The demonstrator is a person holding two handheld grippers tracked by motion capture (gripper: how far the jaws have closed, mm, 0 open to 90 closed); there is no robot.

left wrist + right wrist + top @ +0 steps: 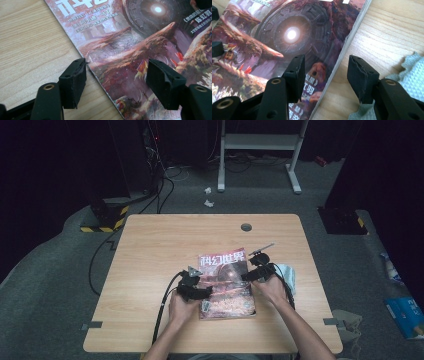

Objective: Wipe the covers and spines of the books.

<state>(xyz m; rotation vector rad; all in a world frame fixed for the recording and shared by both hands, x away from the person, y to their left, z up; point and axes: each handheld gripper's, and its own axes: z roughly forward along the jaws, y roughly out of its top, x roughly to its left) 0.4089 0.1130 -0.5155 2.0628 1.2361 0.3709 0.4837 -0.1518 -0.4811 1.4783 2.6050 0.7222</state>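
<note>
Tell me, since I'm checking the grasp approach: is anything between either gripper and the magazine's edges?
Nothing visible. The left gripper straddles the magazine at one long edge, the right gripper the other, both with jaws open. The cloth lies beside, off the cover.

Lab — dark curtains (45,165), floor cables (165,185)

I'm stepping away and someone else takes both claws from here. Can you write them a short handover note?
Left claw: open, jaws straddling the left edge of the magazine, one over the table, one over the cover; nothing gripped.
Right claw: open, jaws straddling the magazine's right edge; nothing gripped.
Things: the magazine lies flat and closed, cover up, at the middle of the table. A pale cloth lies on the table just right of the right claw.
Done: both claws are placed at opposite edges of the magazine.
Left: no edge is gripped or lifted yet; whatever is meant for the magazine has yet to begin.
</note>
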